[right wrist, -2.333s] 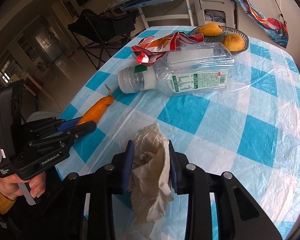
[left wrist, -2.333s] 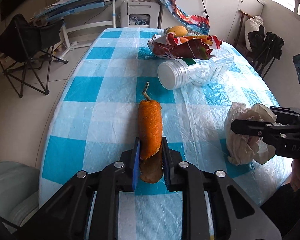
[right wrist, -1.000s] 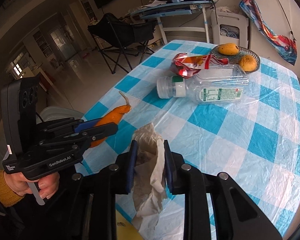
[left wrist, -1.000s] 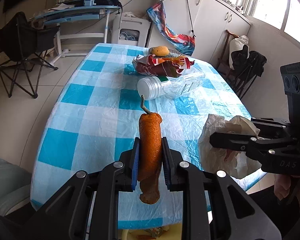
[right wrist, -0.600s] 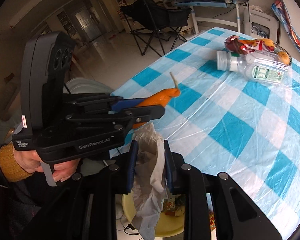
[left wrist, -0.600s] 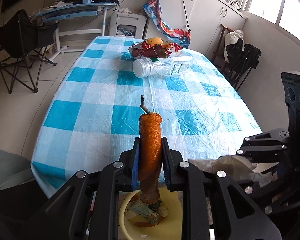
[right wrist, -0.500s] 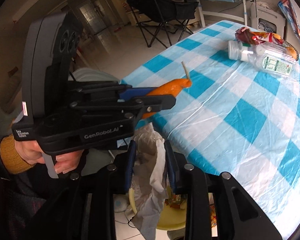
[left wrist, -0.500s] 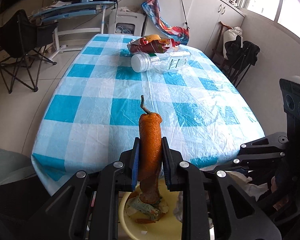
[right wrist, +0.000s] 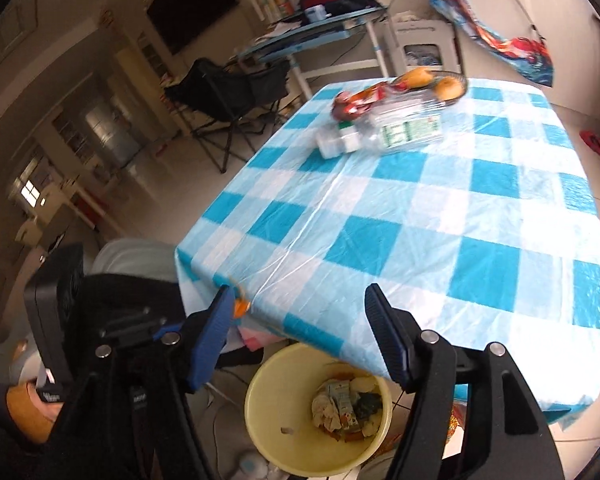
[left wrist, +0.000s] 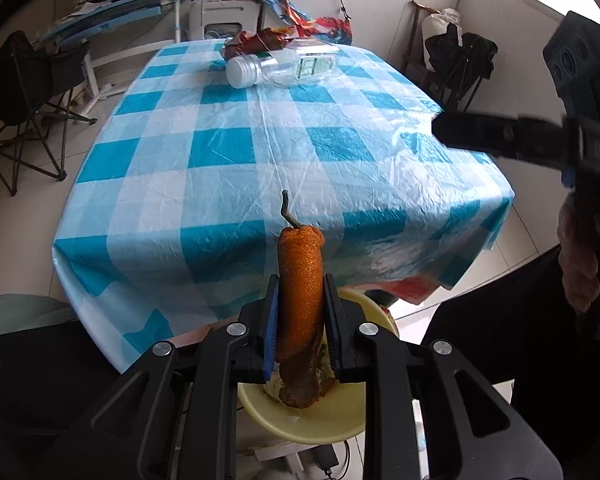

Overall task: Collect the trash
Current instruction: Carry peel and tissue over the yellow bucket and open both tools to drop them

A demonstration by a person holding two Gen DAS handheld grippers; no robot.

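Gone from the right gripper [right wrist: 300, 332] is the crumpled tissue it pinched half a sec ago; its fingers now stand wide apart w/ nothing between them, above the yellow bin [right wrist: 272, 452]. Crumpled paper and other scraps lie in the bin's bottom. Left gripper [left wrist: 300, 328] is pressed tight on the orange peel [left wrist: 300, 280], same as before, stem end up, lower end dangling over the bin's rim [left wrist: 340, 424] just off the table edge. Table [left wrist: 228, 152] w/ blue-white check cloth sits beyond. At its far end lie a clear plastic bottle [left wrist: 276, 66] on its side and a red snack wrapper [left wrist: 256, 40] touching it. From the right wrist cam, a fruit bowl [right wrist: 440, 80] is behind those.
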